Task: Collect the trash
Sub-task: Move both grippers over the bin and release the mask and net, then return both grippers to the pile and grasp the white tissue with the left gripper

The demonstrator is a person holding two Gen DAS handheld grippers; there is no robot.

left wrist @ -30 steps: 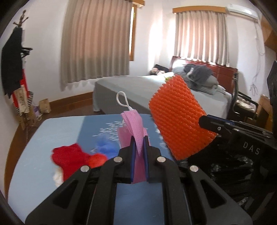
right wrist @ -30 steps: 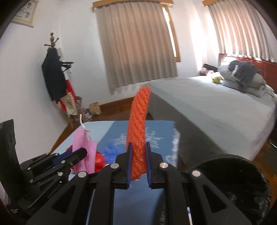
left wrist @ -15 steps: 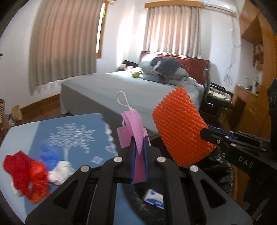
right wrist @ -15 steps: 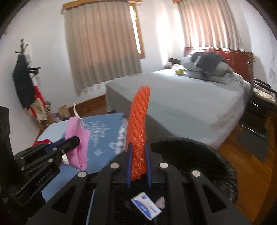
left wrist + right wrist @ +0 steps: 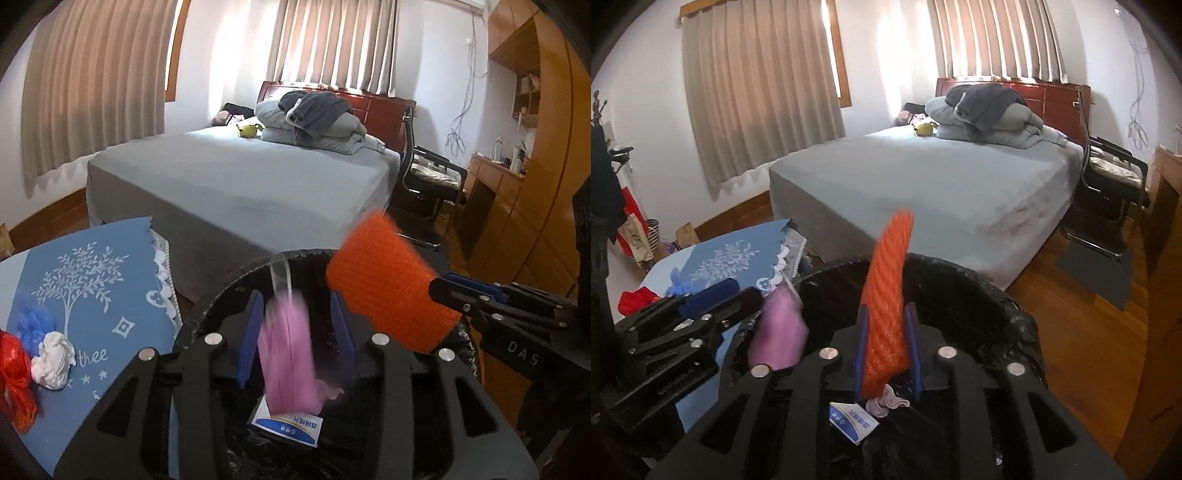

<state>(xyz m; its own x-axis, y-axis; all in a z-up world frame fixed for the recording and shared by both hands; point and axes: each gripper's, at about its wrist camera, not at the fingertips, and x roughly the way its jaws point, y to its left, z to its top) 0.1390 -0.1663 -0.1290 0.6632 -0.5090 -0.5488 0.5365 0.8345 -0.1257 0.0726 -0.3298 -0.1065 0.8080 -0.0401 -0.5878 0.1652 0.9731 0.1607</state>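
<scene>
Both grippers hang over a black-lined trash bin (image 5: 236,291) (image 5: 964,280). My left gripper (image 5: 295,332) is open; the pink cloth pouch (image 5: 290,354) is blurred between its spread pads, dropping free into the bin; it also shows in the right wrist view (image 5: 779,328). My right gripper (image 5: 886,347) stands slightly apart around the orange foam net (image 5: 888,302), which is blurred and slipping down; the net also shows in the left wrist view (image 5: 391,291). A blue-and-white packet (image 5: 286,424) (image 5: 851,421) lies in the bin.
A blue tree-print table (image 5: 96,295) stands left of the bin, with red plastic (image 5: 13,373), a white wad (image 5: 53,360) and blue scraps (image 5: 33,321). A grey bed (image 5: 236,177) lies behind. A chair (image 5: 428,181) and wooden cabinets (image 5: 517,206) stand at the right.
Both grippers swung right from the table to over the bin. The left jaws opened and the pink pouch is falling. The right jaws loosened on the orange net.
</scene>
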